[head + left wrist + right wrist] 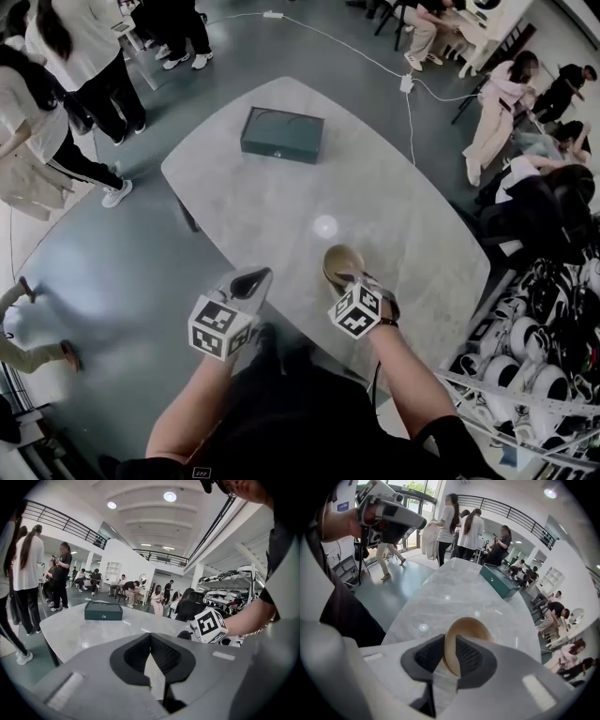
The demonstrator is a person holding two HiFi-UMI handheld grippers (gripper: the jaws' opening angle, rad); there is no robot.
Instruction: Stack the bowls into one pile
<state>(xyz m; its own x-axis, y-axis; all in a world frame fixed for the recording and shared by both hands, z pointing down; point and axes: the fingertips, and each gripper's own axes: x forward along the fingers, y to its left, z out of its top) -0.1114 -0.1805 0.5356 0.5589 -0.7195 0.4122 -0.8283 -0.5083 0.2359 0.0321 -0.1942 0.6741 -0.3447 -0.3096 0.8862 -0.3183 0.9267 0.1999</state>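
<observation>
A tan bowl sits tilted near the front edge of the pale table. My right gripper points steeply down over its near side. In the right gripper view the bowl's rim stands between the two dark pads of the right gripper, which are apart and open, with a gap beside the rim. My left gripper hovers to the bowl's left above the table edge; its jaws are shut with nothing in them. No second bowl shows.
A dark green box lies at the far side of the table. People stand and sit all round the table on the grey floor. A wire rack with white gear stands close on the right.
</observation>
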